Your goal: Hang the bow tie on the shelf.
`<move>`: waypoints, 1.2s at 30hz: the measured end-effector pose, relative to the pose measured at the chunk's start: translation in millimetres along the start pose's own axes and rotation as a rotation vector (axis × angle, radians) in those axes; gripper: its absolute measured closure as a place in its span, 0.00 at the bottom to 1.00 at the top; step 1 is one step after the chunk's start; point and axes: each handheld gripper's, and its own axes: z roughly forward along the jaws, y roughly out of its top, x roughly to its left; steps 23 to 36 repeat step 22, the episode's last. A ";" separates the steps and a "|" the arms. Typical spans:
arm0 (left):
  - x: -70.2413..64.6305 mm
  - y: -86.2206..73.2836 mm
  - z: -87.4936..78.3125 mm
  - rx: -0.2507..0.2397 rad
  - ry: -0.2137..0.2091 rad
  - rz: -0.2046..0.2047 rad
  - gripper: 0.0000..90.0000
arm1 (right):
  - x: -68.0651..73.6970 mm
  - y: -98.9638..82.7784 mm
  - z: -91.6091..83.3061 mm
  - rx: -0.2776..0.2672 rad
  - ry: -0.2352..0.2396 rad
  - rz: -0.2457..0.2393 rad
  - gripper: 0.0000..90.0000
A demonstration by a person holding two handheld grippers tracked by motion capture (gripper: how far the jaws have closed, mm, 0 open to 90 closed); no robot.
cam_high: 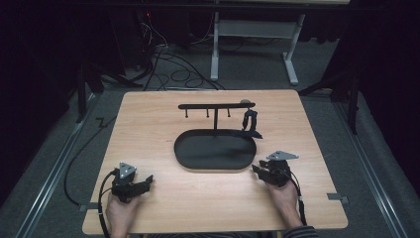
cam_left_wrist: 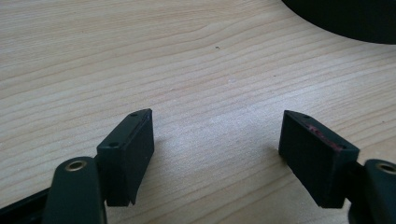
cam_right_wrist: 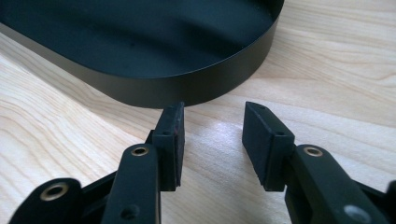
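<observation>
A black oval tray [cam_high: 213,151] lies at the middle of the wooden table [cam_high: 208,201]. A thin post rises from its far rim and carries a black crossbar [cam_high: 215,105] with small hooks. A dark looped object [cam_high: 250,122] hangs at the bar's right end. My left gripper [cam_high: 146,182] rests on the table near the front left, open, jaws wide apart over bare wood [cam_left_wrist: 217,116]. My right gripper [cam_high: 257,170] sits just off the tray's right front rim, open with nothing between its jaws [cam_right_wrist: 213,107]; the tray wall [cam_right_wrist: 187,86] stands right ahead of them.
The tray's edge [cam_left_wrist: 345,18] lies some way ahead and to the right of the left gripper. Beyond the table's far edge, cables [cam_high: 173,74] lie on the grey floor beside a white desk frame [cam_high: 215,44]. Metal rails [cam_high: 54,168] run along both sides.
</observation>
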 end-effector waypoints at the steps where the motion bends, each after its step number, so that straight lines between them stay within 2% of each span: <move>1: 0.0 0.0 0.0 -0.001 0.001 0.000 0.30 | 1.3 0.0 0.0 0.004 -0.010 -0.014 0.66; 8: 0.5 -0.2 -0.2 -0.002 -0.003 -0.004 0.30 | 9.8 -0.7 2.5 0.008 -0.032 -0.100 0.56; 12: 1.4 -0.5 -0.9 -0.003 -0.009 -0.012 0.30 | 9.2 -0.5 2.8 0.010 -0.035 -0.093 0.52; 36: 1.5 -0.6 -0.8 -0.005 -0.006 -0.015 0.30 | 8.8 -0.4 2.7 0.011 -0.032 -0.092 0.52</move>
